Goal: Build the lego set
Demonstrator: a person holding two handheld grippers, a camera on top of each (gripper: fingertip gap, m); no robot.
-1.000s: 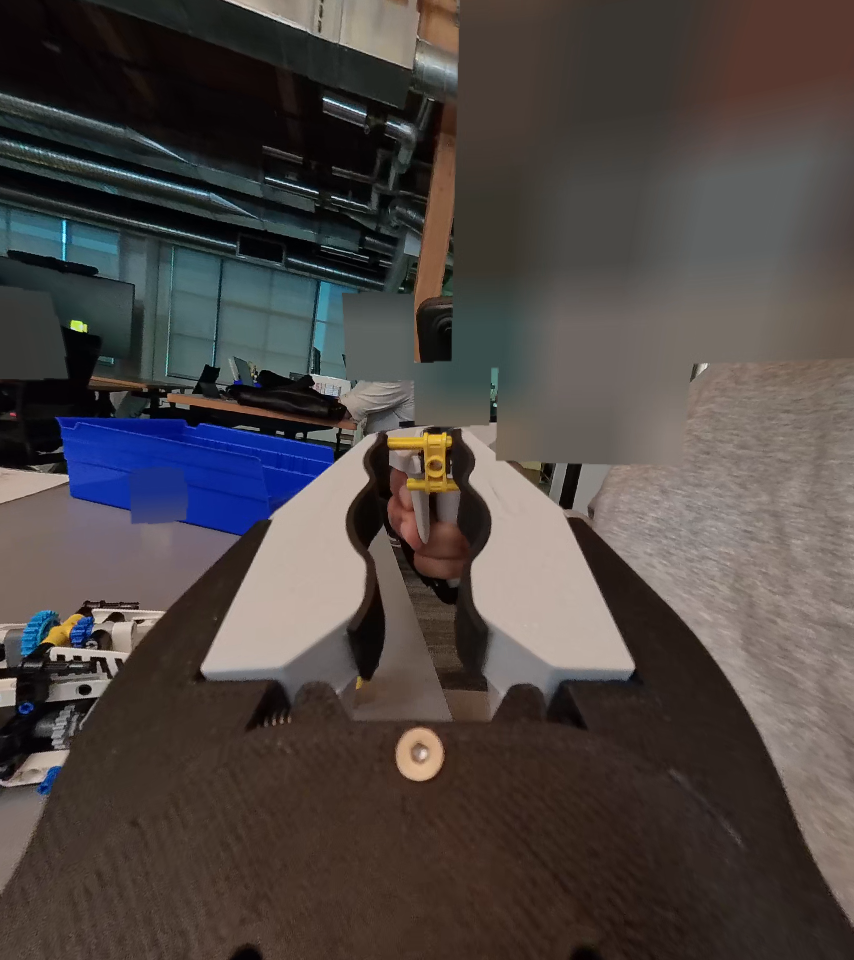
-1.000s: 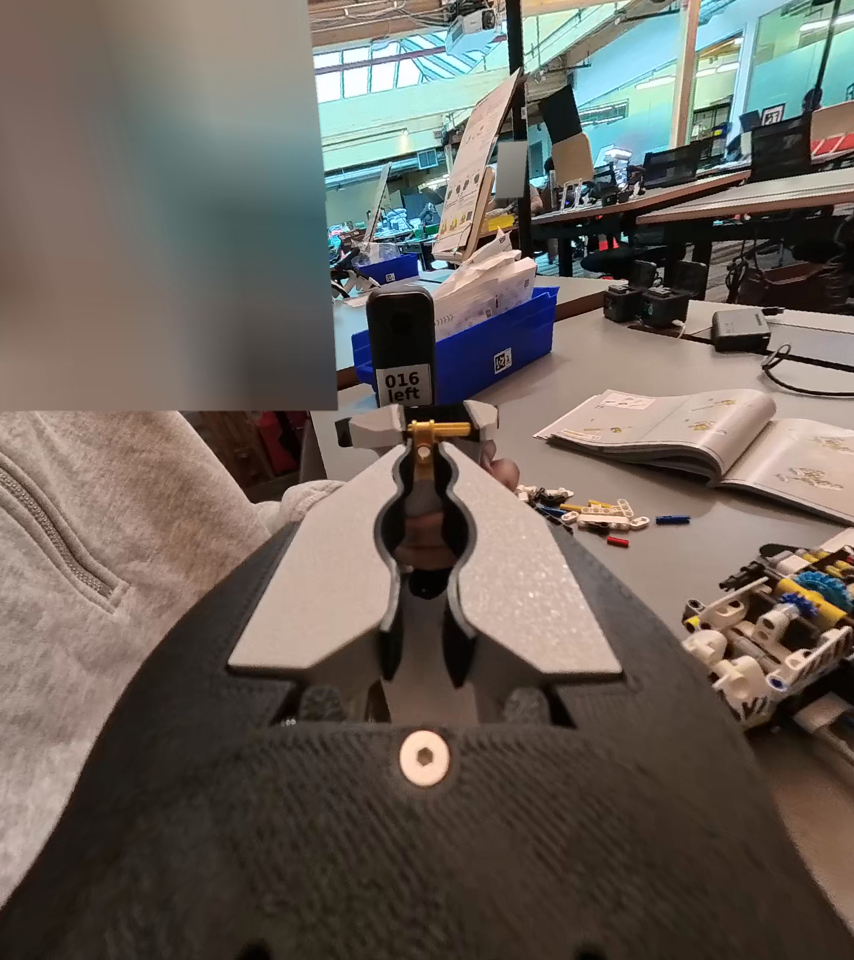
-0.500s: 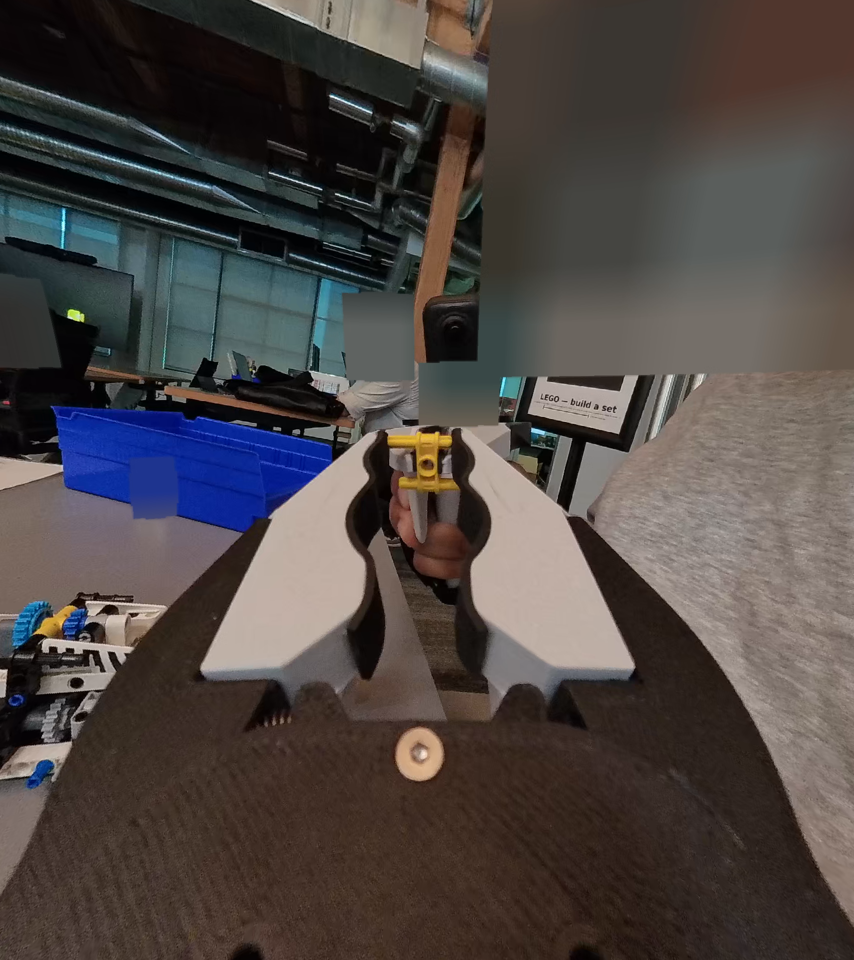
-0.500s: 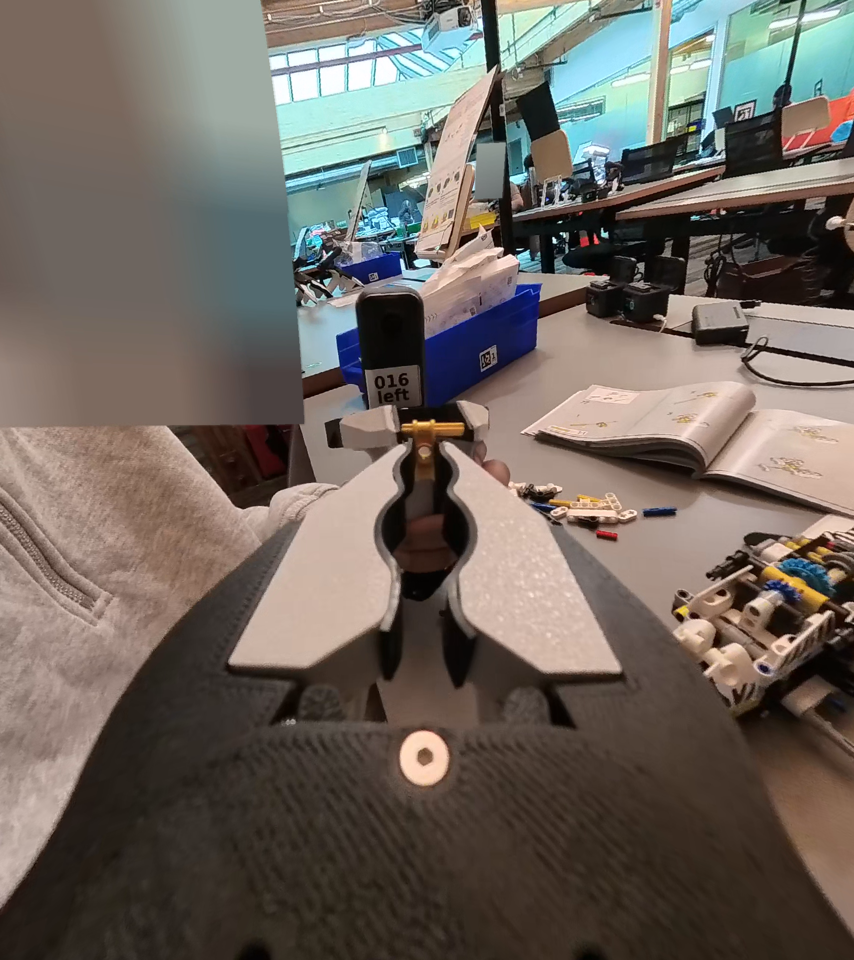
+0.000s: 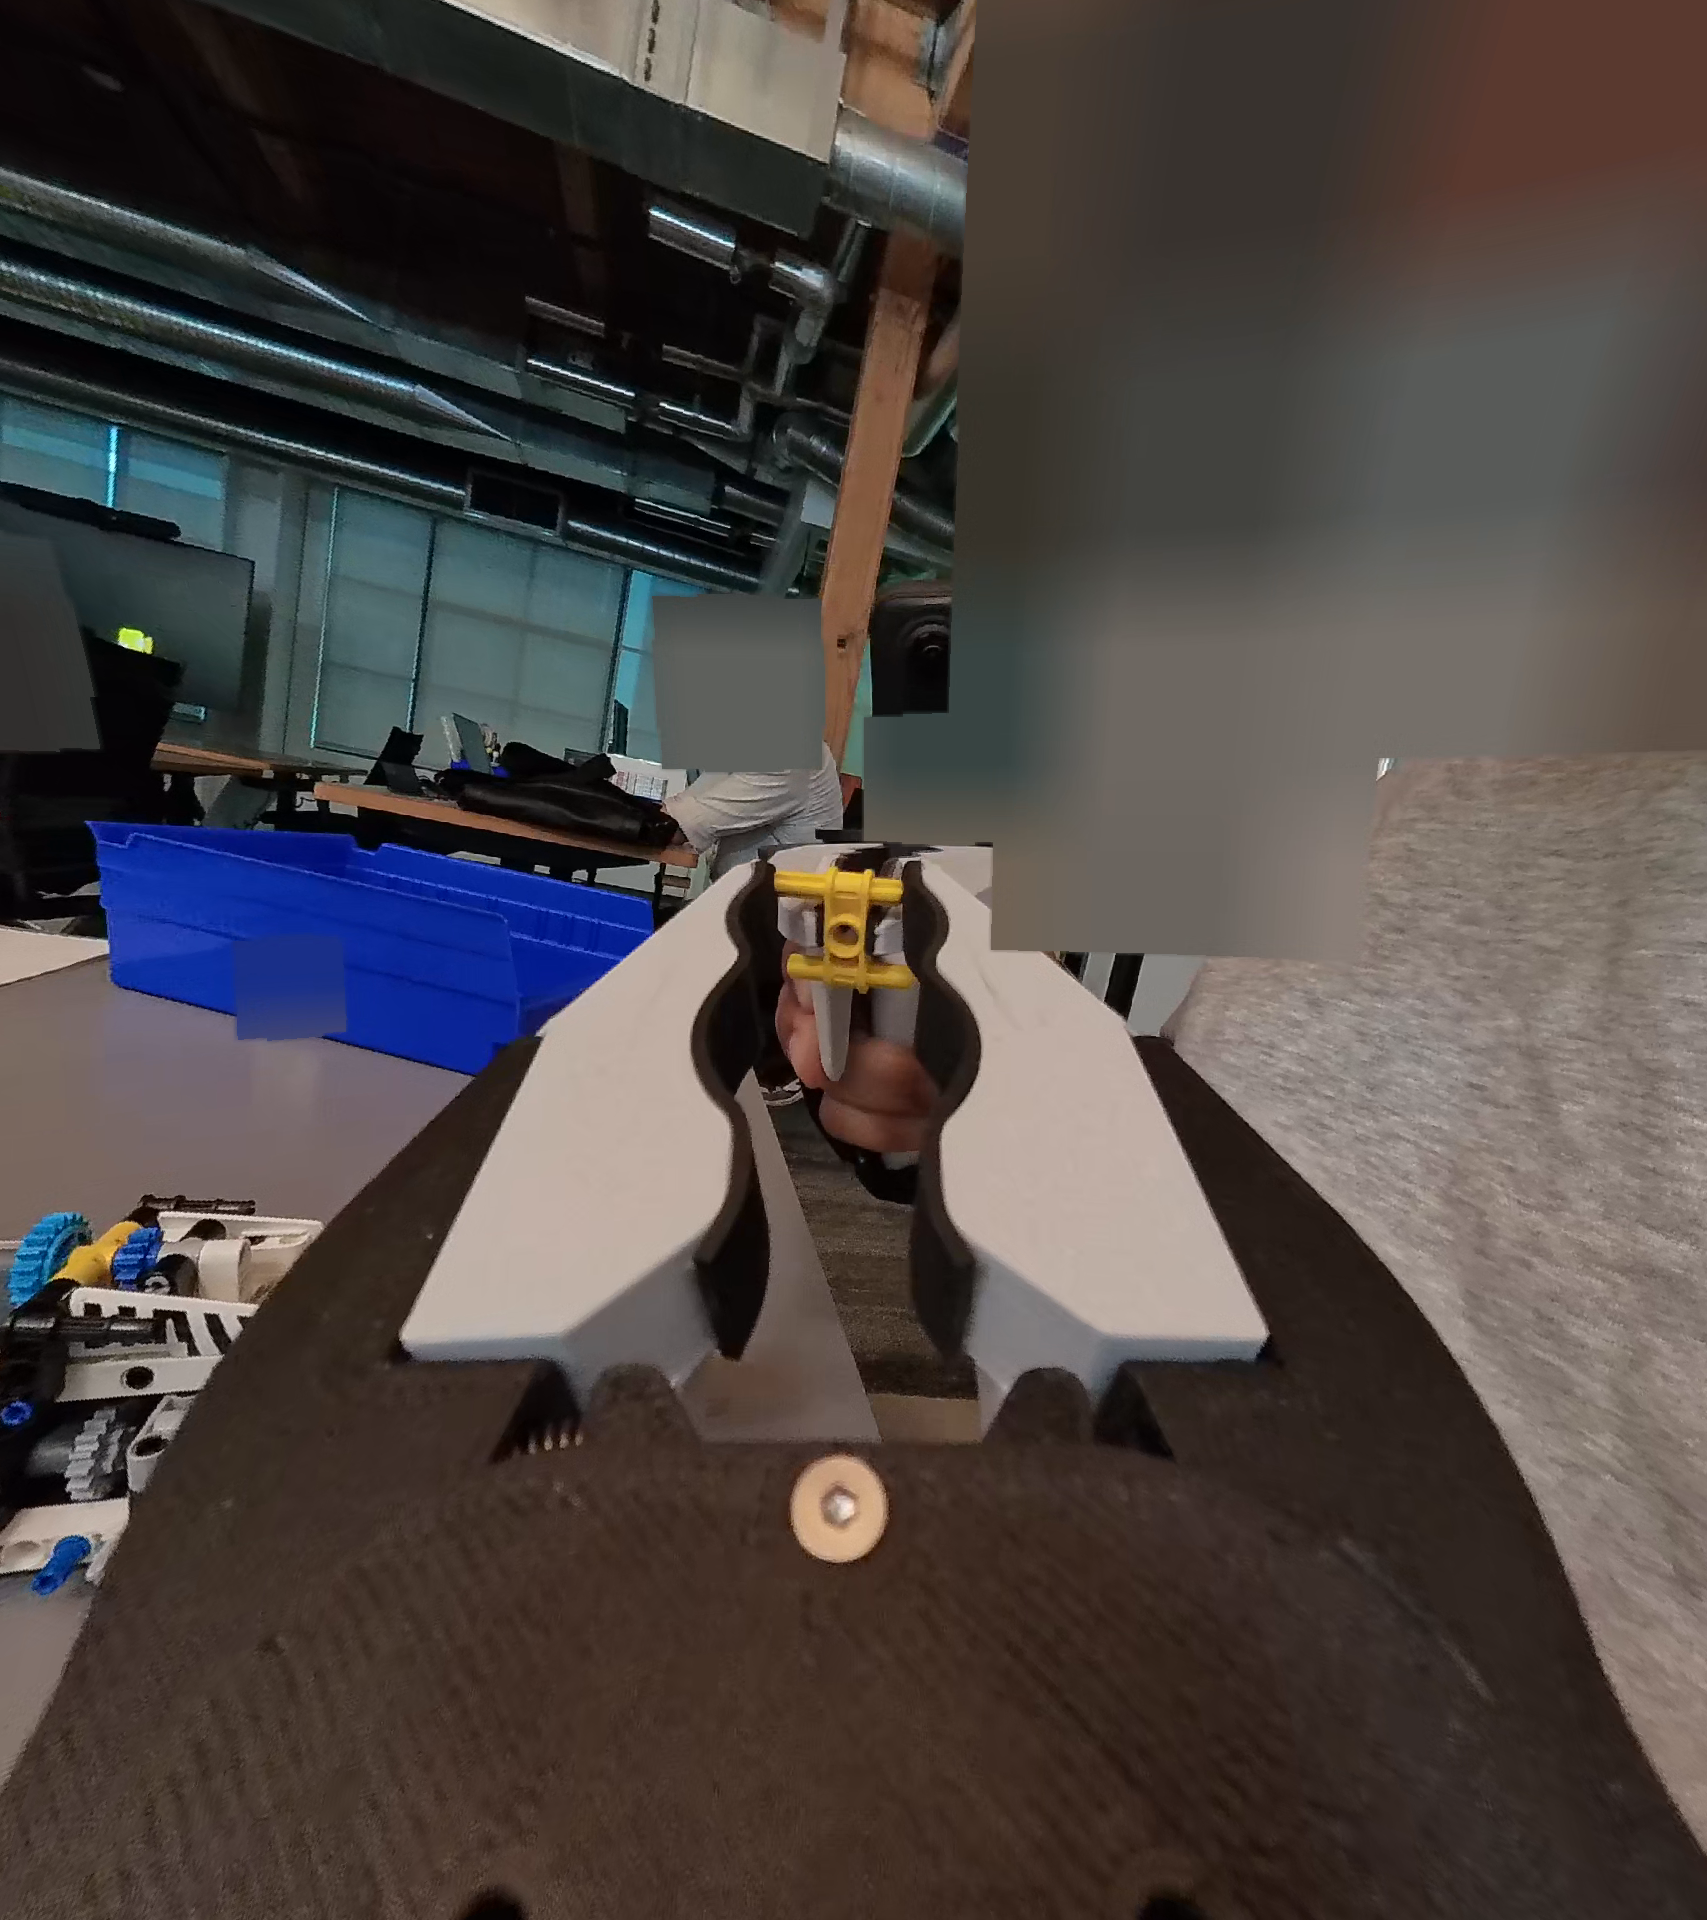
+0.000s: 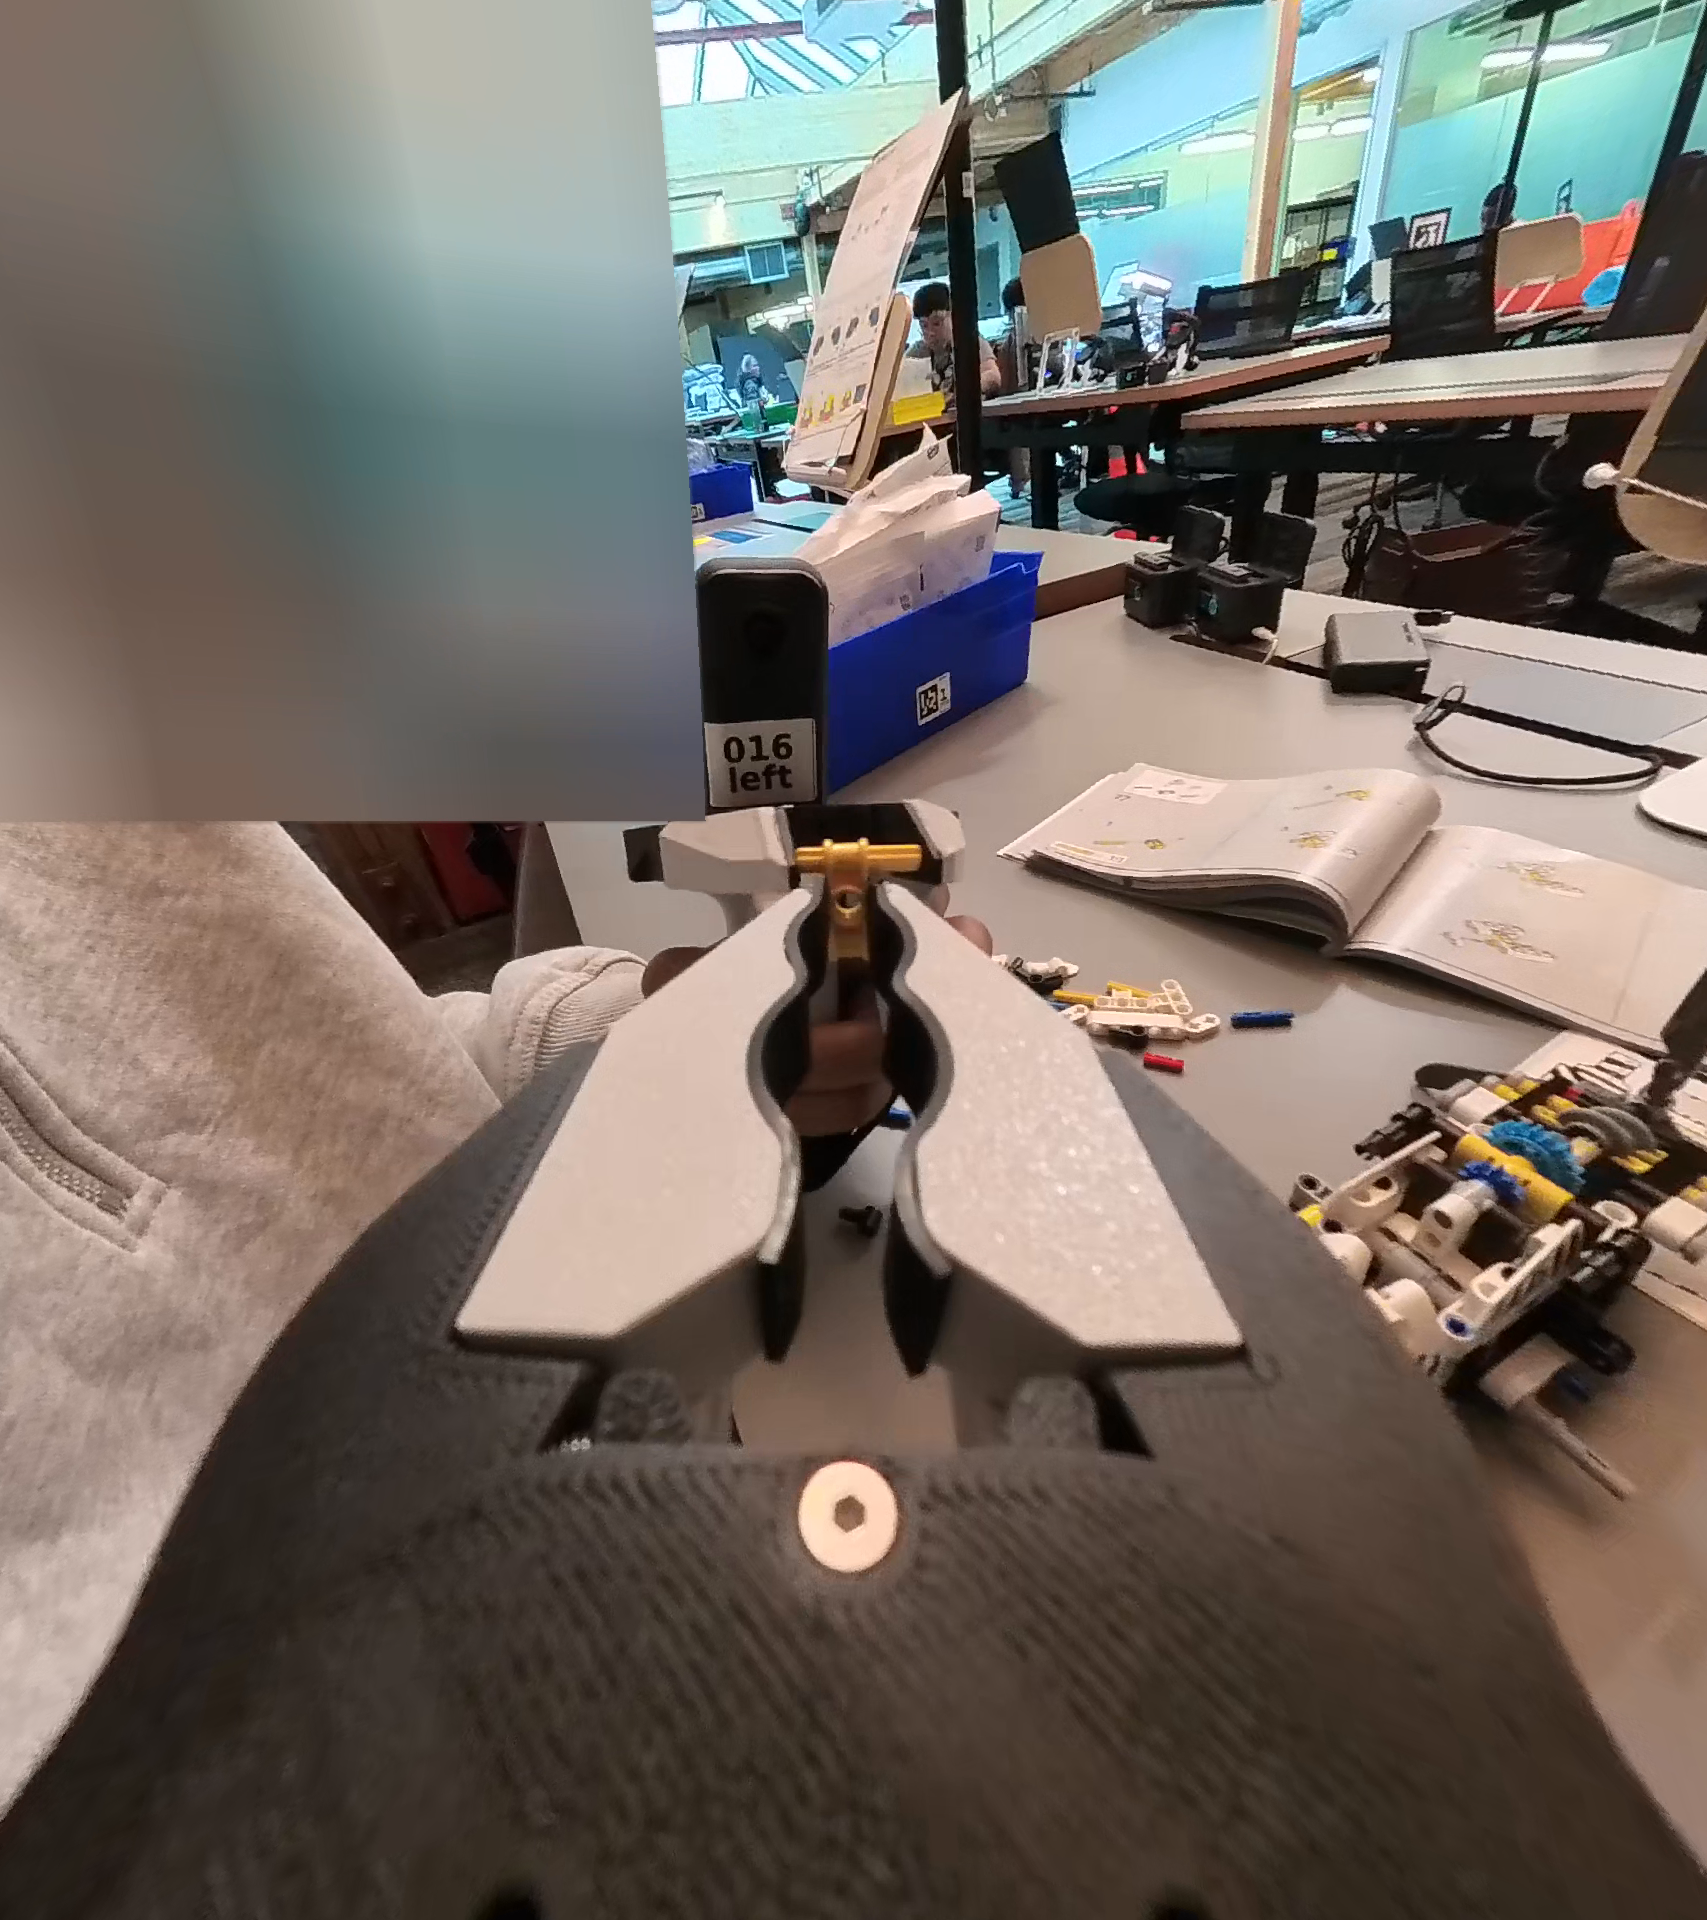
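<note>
Left gripper (image 5: 841, 914): I hold it raised above the grey table (image 5: 153, 1101), tips facing the right gripper (image 6: 854, 894). Its jaws stand narrowly apart, and the yellow connector piece (image 5: 841, 928) spans the gap between the tips, touching both.
Right gripper: Its jaws are pinched on the same yellow connector piece (image 6: 847, 894) from the opposite side. I see the piece edge-on here, its crossbar lying just above the tips.
Grippers together: The two sets of tips meet nose to nose at the piece, in the air in front of a person's grey sweatshirt (image 6: 101, 1091).
Lego model (image 6: 1514, 1205): The partly built vehicle sits on the table, right of the right gripper and well apart from it. It lies near the table's near edge, partly on a printed sheet.
Loose parts (image 6: 1140, 1013): A small scatter of pieces lies beyond the right gripper's tips, between them and the open instruction booklet (image 6: 1348, 873).
Blue bin (image 5: 361, 935): It stands at the far side, left of the left gripper.
Open room: Bare table surface lies between the blue bin and the lego model (image 5: 49, 1382) in the left wrist view.
</note>
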